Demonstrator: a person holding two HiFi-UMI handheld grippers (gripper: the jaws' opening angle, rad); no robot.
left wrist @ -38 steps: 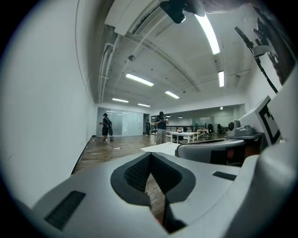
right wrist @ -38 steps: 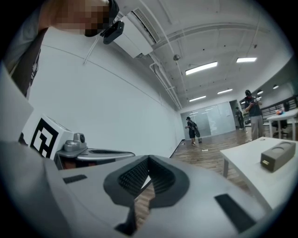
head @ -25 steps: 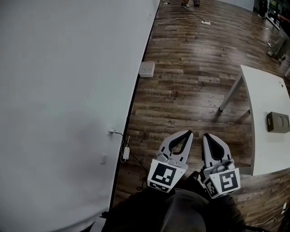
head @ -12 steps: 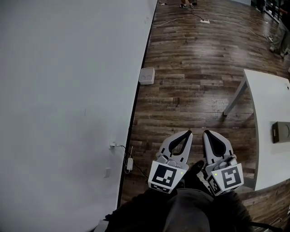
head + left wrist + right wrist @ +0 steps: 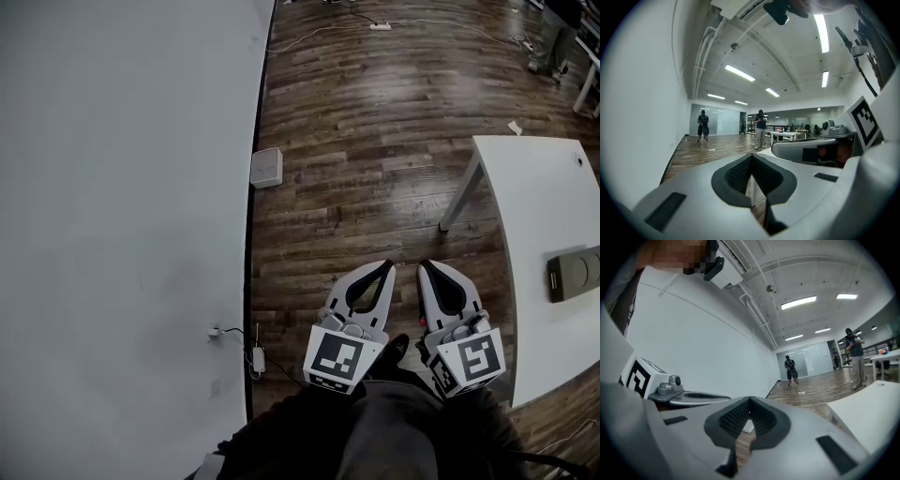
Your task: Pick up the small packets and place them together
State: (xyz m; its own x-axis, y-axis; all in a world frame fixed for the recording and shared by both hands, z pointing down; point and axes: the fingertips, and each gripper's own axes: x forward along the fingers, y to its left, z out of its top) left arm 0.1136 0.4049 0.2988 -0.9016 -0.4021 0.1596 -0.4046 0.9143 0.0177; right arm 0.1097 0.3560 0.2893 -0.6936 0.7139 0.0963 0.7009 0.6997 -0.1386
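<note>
No small packets show in any view. In the head view both grippers are held side by side close to the person's body, above the wooden floor. My left gripper (image 5: 385, 267) is shut with nothing between its jaws, and its own view shows the pads meeting at the tip (image 5: 751, 157). My right gripper (image 5: 425, 267) is likewise shut and empty, with its pads together (image 5: 750, 401). Each gripper view also catches the other gripper alongside.
A white table (image 5: 548, 216) stands at the right with a flat grey-green box (image 5: 574, 272) on it. A white wall (image 5: 122, 187) runs along the left, with a white box (image 5: 267, 167) at its foot and a plug with cable (image 5: 255, 356). People stand far off (image 5: 761, 126).
The head view has swung, so the wall's foot and the white box sit further left and the table shows more of its top. Both grippers remain shut and together.
</note>
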